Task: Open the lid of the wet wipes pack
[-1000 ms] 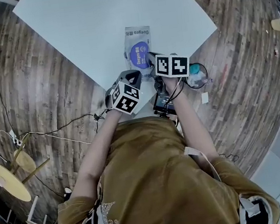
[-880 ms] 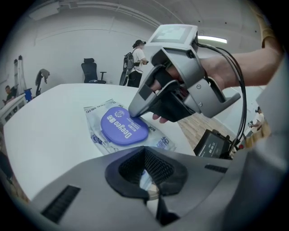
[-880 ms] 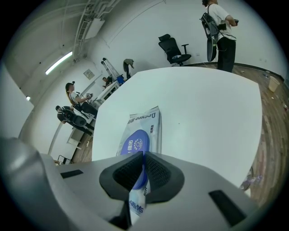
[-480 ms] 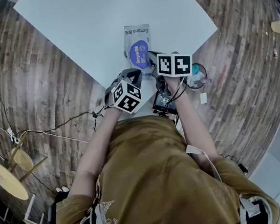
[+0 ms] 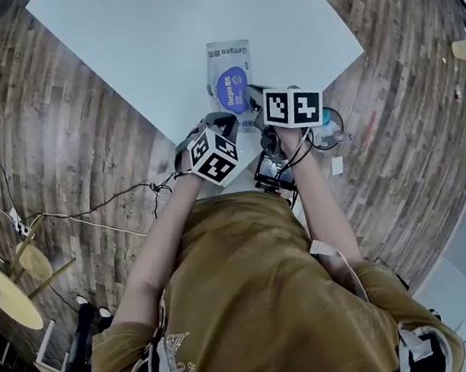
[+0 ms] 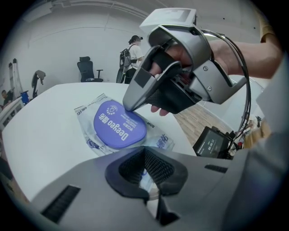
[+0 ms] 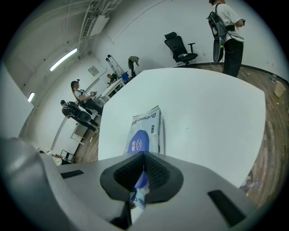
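**A:** Where is the flat, white-and-blue film wet wipes pack (image 5: pixel 228 55) to be found?

**B:** It is laid flat on the white rectangular table (image 5: pixel 127 41), towards the corner nearest the person, with the oval purple plastic lid (image 5: pixel 231 86) turned up. The lid is seen lying flat against the pack, not yet raised.

**A:** How is the left gripper (image 5: pixel 221 122) set?

**B:** It is brought to the pack's near end. In the left gripper view its jaws are drawn almost together, and the pack's near edge is caught in the narrow slit between them.

**A:** And the right gripper (image 5: pixel 252 95)?

**B:** It is tipped down at the lid's right-hand rim, and its tip is seen touching that rim in the left gripper view. In the right gripper view its jaws are closed to a thin gap, in which a strip of the purple lid's edge is held. Printed white film is shown lower in the same gap.

**A:** What else is shown close by?

**B:** A small black device with a lit screen (image 5: pixel 271 169) is placed at the table's edge, just beside the right gripper's handle and close to the person's body. Brown wooden flooring (image 5: pixel 62 136) is seen around the table.
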Demonstrator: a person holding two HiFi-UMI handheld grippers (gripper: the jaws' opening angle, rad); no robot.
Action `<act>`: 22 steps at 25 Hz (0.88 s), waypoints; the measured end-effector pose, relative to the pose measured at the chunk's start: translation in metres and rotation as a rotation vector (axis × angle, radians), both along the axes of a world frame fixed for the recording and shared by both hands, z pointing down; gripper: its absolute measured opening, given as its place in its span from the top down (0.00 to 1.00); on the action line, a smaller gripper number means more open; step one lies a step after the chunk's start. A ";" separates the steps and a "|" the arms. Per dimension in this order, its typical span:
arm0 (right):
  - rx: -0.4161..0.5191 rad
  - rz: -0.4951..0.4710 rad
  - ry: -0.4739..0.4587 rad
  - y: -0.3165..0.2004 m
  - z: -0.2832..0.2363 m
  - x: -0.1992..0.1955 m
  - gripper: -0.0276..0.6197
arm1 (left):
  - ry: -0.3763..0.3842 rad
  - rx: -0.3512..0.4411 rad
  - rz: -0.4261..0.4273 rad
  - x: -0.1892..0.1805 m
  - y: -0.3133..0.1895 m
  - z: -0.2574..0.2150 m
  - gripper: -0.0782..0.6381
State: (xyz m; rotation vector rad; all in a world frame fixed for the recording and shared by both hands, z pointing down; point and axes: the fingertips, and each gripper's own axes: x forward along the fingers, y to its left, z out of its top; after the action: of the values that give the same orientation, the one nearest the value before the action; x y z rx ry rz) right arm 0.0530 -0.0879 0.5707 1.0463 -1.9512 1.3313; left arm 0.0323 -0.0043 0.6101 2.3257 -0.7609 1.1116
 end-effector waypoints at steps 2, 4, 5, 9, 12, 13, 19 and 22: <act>-0.001 -0.002 0.000 0.000 -0.001 -0.001 0.94 | -0.002 -0.004 0.001 0.000 0.000 0.000 0.89; -0.002 -0.006 -0.001 -0.001 -0.002 -0.002 0.94 | -0.004 -0.005 0.002 0.000 -0.001 0.000 0.89; -0.002 -0.007 -0.002 -0.001 -0.002 -0.002 0.94 | -0.004 -0.005 0.002 0.000 -0.001 0.000 0.89; -0.004 -0.013 -0.003 -0.002 -0.003 -0.005 0.94 | -0.007 -0.015 0.003 -0.002 -0.002 0.002 0.89; -0.002 -0.022 -0.005 -0.001 -0.005 -0.006 0.94 | -0.006 -0.030 0.002 0.000 -0.003 0.002 0.89; -0.001 -0.026 -0.006 -0.001 -0.005 -0.006 0.94 | -0.007 -0.030 0.002 0.001 -0.002 0.002 0.89; 0.010 -0.046 0.006 0.001 -0.008 -0.006 0.94 | -0.012 -0.035 0.006 0.003 -0.001 0.003 0.89; 0.010 -0.053 0.007 0.002 -0.009 -0.006 0.94 | -0.013 -0.041 0.008 0.004 -0.001 0.003 0.89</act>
State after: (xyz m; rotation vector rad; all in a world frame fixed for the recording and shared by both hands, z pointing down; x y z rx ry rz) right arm 0.0465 -0.0864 0.5621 0.9955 -1.9682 1.2889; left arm 0.0366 -0.0051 0.6131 2.2917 -0.7280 1.1358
